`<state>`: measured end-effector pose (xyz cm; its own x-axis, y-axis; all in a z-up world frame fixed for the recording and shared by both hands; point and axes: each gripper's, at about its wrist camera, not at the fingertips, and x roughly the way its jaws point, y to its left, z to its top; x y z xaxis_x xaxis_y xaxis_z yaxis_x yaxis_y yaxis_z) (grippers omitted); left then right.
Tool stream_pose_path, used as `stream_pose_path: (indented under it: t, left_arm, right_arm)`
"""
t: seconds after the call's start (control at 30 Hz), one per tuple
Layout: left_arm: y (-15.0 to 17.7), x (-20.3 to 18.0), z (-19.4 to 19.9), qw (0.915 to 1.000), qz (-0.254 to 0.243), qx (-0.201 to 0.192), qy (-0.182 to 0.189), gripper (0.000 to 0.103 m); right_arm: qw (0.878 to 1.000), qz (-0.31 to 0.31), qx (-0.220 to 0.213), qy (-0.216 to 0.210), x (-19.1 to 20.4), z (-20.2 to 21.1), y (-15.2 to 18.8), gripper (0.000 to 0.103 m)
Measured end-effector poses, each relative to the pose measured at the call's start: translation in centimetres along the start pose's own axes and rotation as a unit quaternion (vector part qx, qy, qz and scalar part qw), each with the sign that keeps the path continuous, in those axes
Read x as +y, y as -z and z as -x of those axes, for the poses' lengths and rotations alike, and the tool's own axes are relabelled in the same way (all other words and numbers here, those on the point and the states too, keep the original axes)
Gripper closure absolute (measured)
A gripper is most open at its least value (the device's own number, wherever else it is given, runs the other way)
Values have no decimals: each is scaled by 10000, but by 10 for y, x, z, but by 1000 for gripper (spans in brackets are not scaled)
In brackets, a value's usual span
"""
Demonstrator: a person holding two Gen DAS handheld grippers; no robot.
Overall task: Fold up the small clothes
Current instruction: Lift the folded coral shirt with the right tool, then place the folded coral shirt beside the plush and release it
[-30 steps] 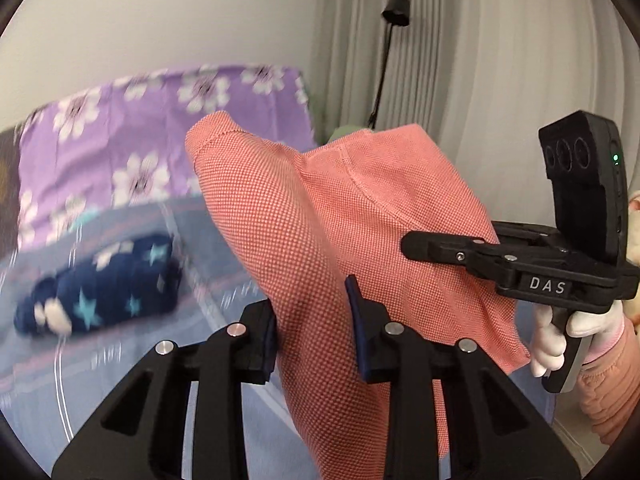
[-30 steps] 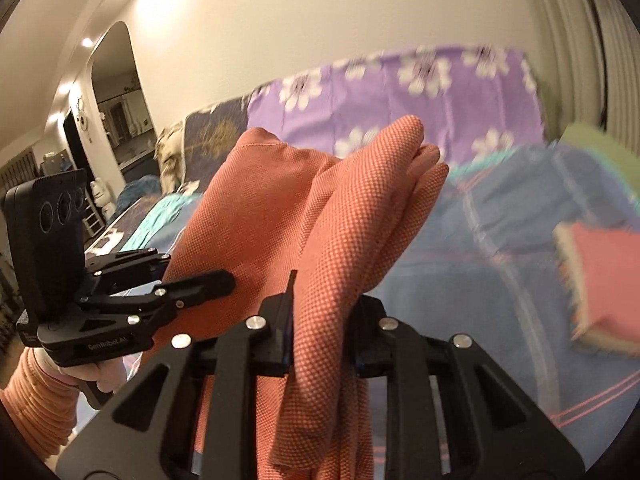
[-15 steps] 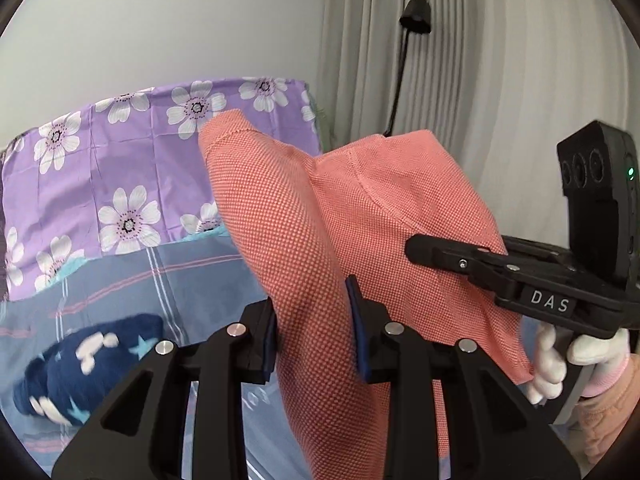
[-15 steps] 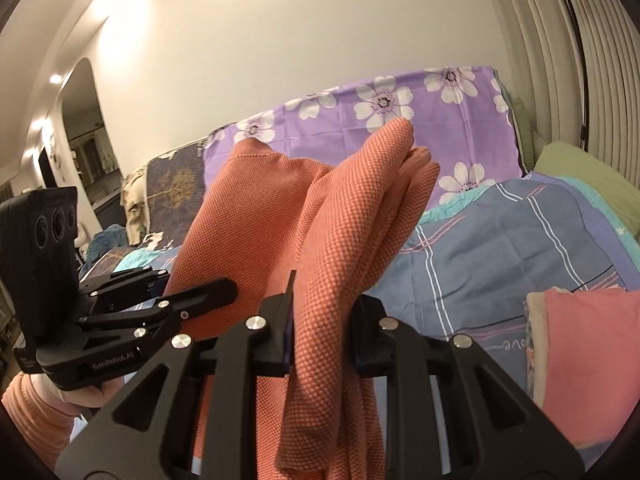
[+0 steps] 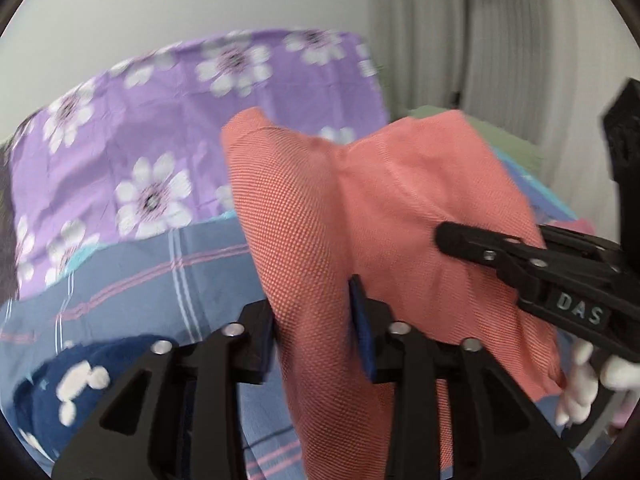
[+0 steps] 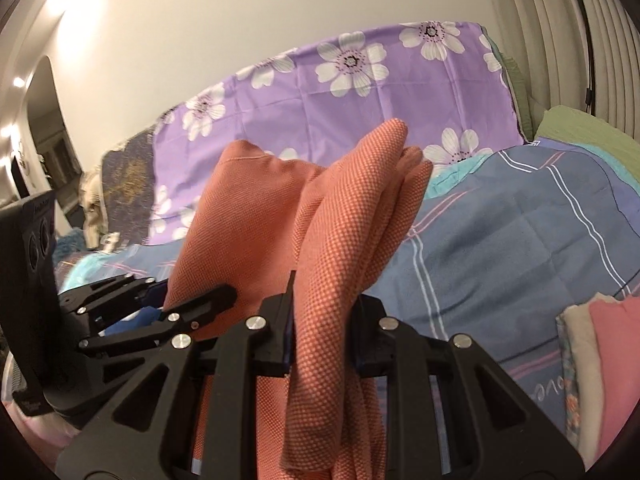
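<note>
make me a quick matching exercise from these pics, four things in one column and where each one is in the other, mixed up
Things:
1. orange garment
2. navy star cloth
3. pink folded stack
4. purple flower sheet

Places:
A. draped upright behind the bed
B. lying on the blue bedspread, low in the left wrist view
C. clamped in the left gripper and right gripper
D. low at the right edge of the right wrist view

Pairs: 1-C, 2-B, 3-D, 4-A

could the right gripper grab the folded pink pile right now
Probably not yet: the right gripper is shut on the orange cloth, held up with the left gripper. The pink pile lies uncovered on the blanket.
</note>
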<state>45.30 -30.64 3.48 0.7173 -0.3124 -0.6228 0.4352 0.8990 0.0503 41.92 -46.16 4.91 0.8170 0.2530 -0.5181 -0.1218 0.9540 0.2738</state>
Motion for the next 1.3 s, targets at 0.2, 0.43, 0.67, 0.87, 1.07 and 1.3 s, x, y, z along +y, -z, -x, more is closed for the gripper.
stream_pose_path:
  t: [0.2, 0.43, 0.67, 0.87, 1.07, 1.3]
  left_arm:
    - [95, 12, -92, 9809, -155, 1853, -567, 39]
    - [107, 11, -74, 9846, -12, 1677, -503, 41]
    - [119, -4, -13, 9928, -141, 1142, -342, 41]
    - [143, -26, 70, 9975, -215, 661, 149, 34]
    - [175, -60, 198, 9990, -165, -317, 266, 9]
    - [202, -76, 304, 9935, 37, -1140, 61, 1]
  right_arm:
    - [9794, -530, 1711, 937, -46, -91, 85, 54]
    - [9754, -546, 1831, 1099, -45, -82, 111, 52]
    - [9812, -869, 1414, 989, -44, -12, 133, 52]
    - [9908, -207, 888, 1003, -6, 92, 162, 37]
    - [9902, 189, -60, 1385, 51, 221, 193, 5]
    - [9859, 86, -560, 1575, 99, 317, 228, 2]
